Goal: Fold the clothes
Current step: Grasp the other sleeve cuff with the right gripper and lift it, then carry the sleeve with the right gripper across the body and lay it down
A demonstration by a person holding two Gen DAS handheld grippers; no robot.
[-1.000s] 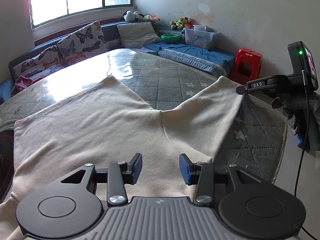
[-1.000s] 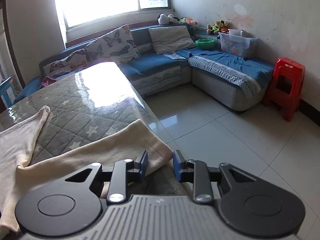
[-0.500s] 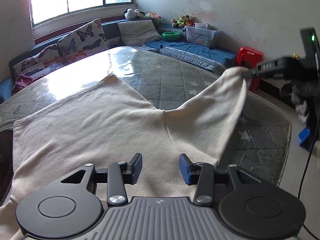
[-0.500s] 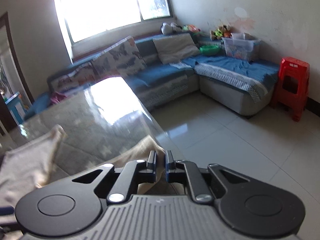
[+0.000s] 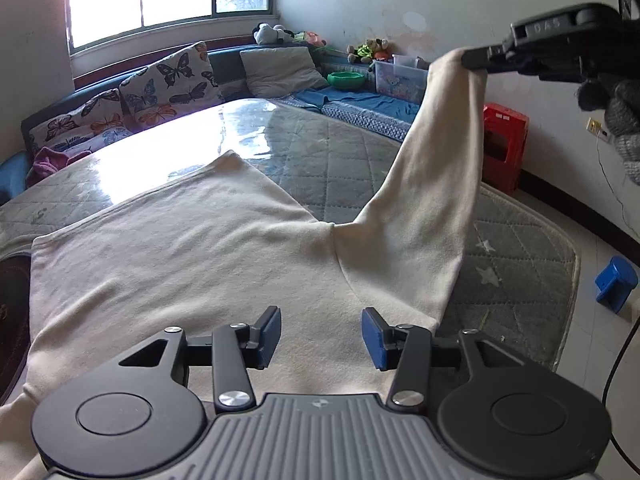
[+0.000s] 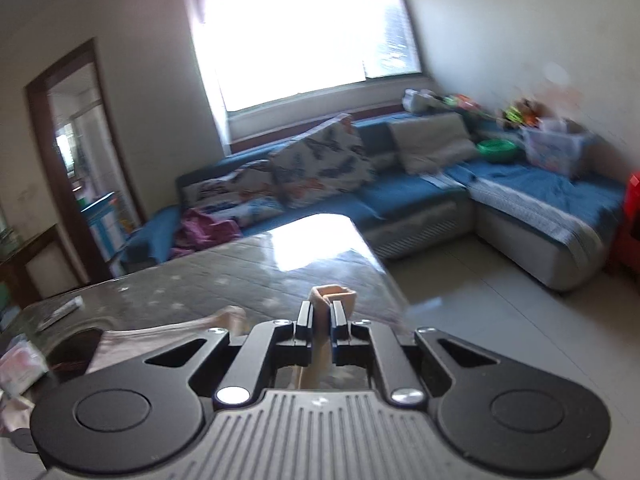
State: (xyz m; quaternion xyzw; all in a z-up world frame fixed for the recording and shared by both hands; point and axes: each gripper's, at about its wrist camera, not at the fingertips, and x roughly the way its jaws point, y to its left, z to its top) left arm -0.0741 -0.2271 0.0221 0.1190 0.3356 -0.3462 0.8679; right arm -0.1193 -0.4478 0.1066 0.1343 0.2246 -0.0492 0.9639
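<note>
A cream long-sleeved garment (image 5: 192, 248) lies spread on the quilted table cover (image 5: 332, 160). My left gripper (image 5: 320, 332) hovers open just above the garment's near part, with nothing between its blue pads. My right gripper (image 5: 472, 58) is shut on the end of the garment's right sleeve (image 5: 436, 184) and holds it high above the table, so the sleeve hangs stretched from the shoulder. In the right wrist view the sleeve cuff (image 6: 332, 296) sticks up between the shut fingers of my right gripper (image 6: 322, 312), and the rest of the garment (image 6: 160, 332) trails down to the left.
A blue corner sofa (image 6: 400, 196) with butterfly cushions (image 5: 168, 80) runs along the far wall. A red plastic stool (image 5: 504, 136) and a small blue stool (image 5: 616, 284) stand on the tiled floor right of the table. The table edge (image 5: 568, 272) curves at right.
My right gripper closed on the sleeve end and lifted it up off the table, pulling the sleeve taut. My left gripper stayed open in the same place.
</note>
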